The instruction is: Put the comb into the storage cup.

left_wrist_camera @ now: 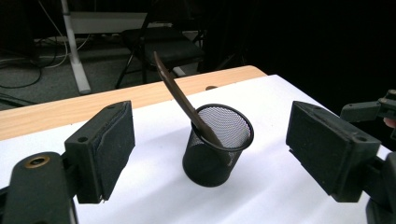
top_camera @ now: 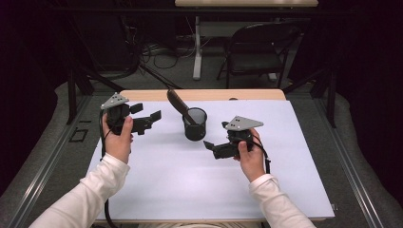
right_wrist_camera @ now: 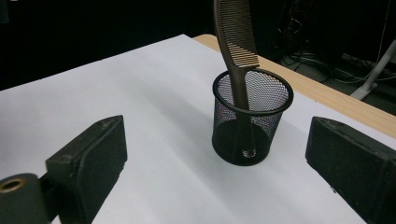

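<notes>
Comb (right_wrist_camera: 236, 44) leaning in mesh cup (top_camera: 195, 124) between both tongs: light, stiff, slick (likely plastic). Best pinched flat at upper spine; left gripper (top_camera: 148, 117) and right gripper (top_camera: 209, 145) released, empty.

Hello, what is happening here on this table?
A person holds a gripper in each hand over a white table. Between them stands a black mesh cup with a brown comb leaning in it, handle down. The left gripper and the right gripper both point at the cup with open jaws, and neither touches the cup or the comb. Nothing is held at this moment.
</notes>
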### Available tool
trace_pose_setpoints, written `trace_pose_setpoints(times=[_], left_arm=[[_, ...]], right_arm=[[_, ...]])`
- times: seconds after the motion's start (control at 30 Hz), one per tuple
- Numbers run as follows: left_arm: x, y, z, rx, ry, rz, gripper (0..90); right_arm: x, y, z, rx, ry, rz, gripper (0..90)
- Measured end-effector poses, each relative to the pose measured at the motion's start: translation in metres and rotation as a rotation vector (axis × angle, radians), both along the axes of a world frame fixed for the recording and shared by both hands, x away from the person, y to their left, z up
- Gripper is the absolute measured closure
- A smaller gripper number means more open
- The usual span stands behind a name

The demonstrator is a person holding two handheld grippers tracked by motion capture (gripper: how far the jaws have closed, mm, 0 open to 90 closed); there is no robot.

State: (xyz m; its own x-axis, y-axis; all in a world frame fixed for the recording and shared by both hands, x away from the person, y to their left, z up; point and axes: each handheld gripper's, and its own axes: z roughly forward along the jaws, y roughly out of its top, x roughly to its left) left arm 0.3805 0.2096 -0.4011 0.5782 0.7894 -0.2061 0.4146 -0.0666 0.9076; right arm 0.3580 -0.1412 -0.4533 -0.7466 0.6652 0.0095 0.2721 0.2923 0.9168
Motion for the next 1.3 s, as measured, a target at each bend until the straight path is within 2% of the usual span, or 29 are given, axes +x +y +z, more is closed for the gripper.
trace_pose_setpoints(times=[0.13,0.27,0.33,0.43,0.57,0.73,0.87,1.03,1.3], left_arm=[[-0.006,0.006,-0.001,0.003,-0.004,-0.011,16.0],[-0.013,0.01,-0.006,-0.064,0.041,-0.051,16.0],[-0.017,0.011,-0.008,-0.071,0.041,-0.063,16.0],[-0.022,0.013,-0.013,-0.044,0.019,-0.066,16.0],[-0.027,0.015,-0.021,-0.03,0.021,-0.071,16.0],[-0.034,0.016,-0.03,0.003,0.0,-0.081,16.0],[-0.042,0.016,-0.036,0.015,-0.018,-0.091,16.0],[-0.052,0.014,-0.045,0.056,-0.048,-0.108,16.0],[-0.063,0.013,-0.061,0.078,-0.06,-0.129,16.0]], right_arm=[[-0.004,-0.005,0.003,0.003,0.009,0.003,5.3],[-0.01,-0.011,0.005,-0.004,0.009,0.003,5.3],[-0.013,-0.014,0.006,-0.005,0.007,0.002,5.3],[-0.018,-0.02,0.007,-0.007,0.006,-0.002,5.3],[-0.025,-0.027,0.007,-0.012,0.001,-0.008,5.3],[-0.031,-0.035,0.003,-0.021,0.004,-0.018,5.3],[-0.037,-0.042,-0.001,-0.026,0.011,-0.028,5.3],[-0.042,-0.052,-0.007,-0.032,0.017,-0.048,5.3],[-0.05,-0.068,-0.021,-0.027,0.035,-0.092,5.1]])
